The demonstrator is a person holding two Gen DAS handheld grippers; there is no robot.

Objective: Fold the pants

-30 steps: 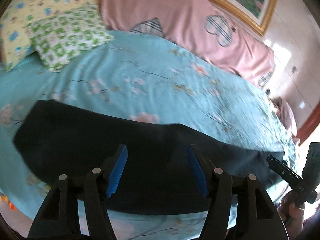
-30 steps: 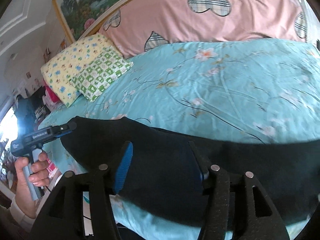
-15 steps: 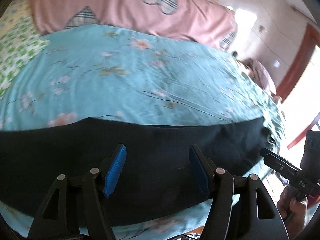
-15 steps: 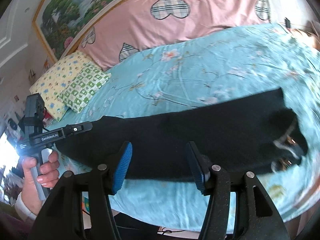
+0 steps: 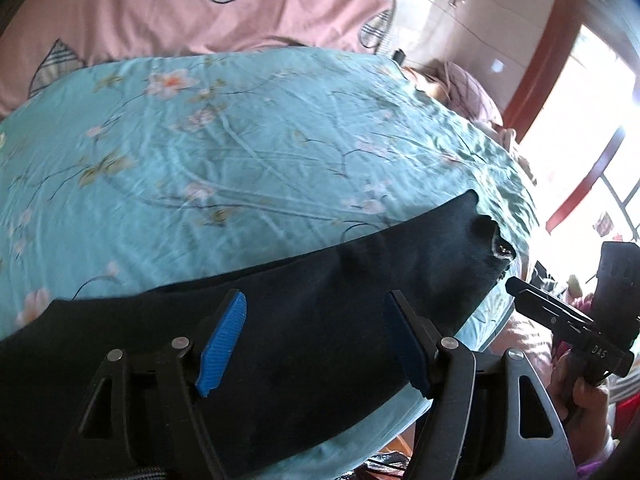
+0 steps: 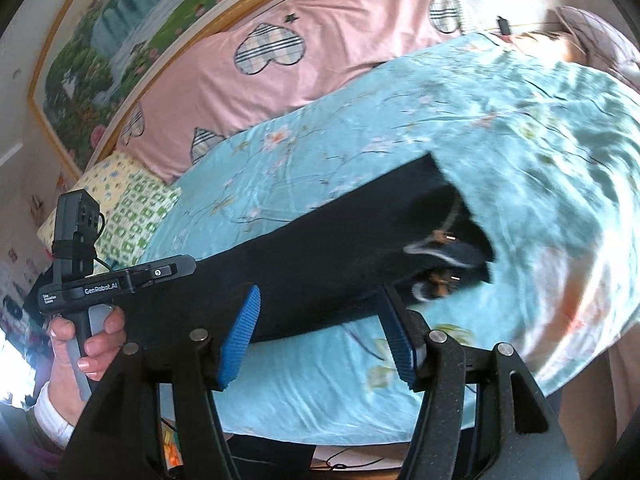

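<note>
Black pants [image 5: 320, 320] lie flat on the floral sheet [image 5: 240, 160]; each hand-held gripper's jaws opening, empty.

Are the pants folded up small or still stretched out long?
Stretched long: the black pants lie as one strip across the bedsheet, waistband end exposed.

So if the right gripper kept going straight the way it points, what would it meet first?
Most likely the black pants lying on the turquoise bedsheet, near their waistband end; the opening right gripper holds nothing. Depth is uncertain.

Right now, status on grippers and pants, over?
Left gripper and right gripper both opening, nothing clamped. Dark pants lie long on the bedspread. Nothing in the way.
</note>
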